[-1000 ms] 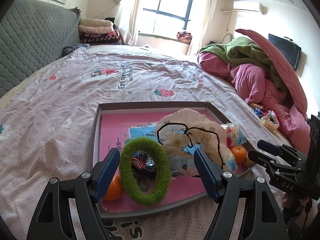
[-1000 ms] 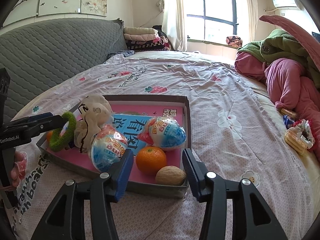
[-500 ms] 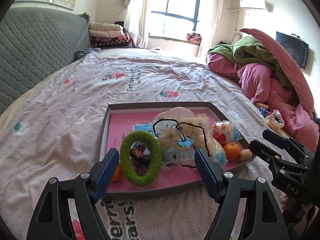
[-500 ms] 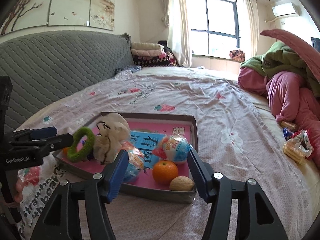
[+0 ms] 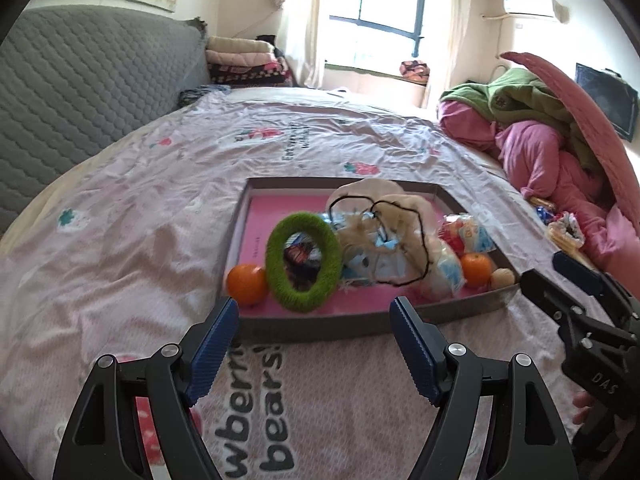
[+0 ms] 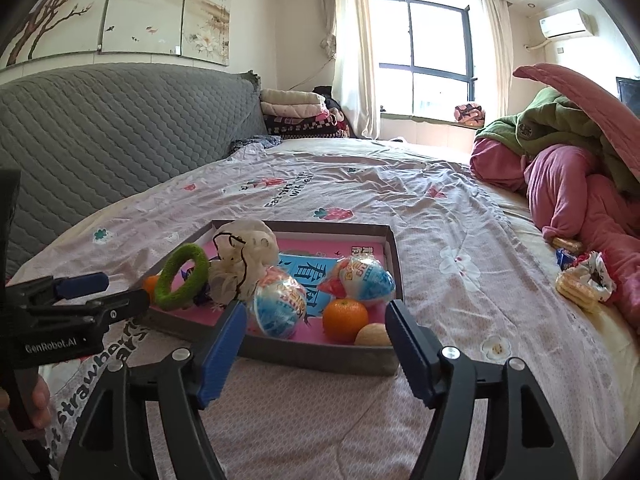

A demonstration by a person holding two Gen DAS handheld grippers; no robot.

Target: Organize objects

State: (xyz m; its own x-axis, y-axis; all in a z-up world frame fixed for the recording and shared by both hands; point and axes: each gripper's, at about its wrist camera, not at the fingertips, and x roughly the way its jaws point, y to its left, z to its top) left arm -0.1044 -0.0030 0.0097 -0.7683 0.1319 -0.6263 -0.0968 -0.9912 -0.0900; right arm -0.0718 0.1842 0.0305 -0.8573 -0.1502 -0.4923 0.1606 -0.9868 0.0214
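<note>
Grey-walled tray (image 6: 390, 248) now holding green ring (image 5: 303, 261), oranges and wrapped eggs; further snacks (image 6: 584, 282) lying well apart on the bedsheet. Right gripper (image 6: 314, 350) just opening, nothing between its jaws, and backing off; left gripper (image 5: 314, 354) gaping, empty. Suggesting a placement completed, loose snacks remaining.

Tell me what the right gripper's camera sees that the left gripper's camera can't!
Only the right wrist view: the flower painting above the headboard, and the left gripper at its left edge. Only the left wrist view: the dark screen on the far wall, and the right gripper at its right edge. Both: the tray with the green ring, two oranges, wrapped egg toys and walnut, plus the window and pink bedding.
</note>
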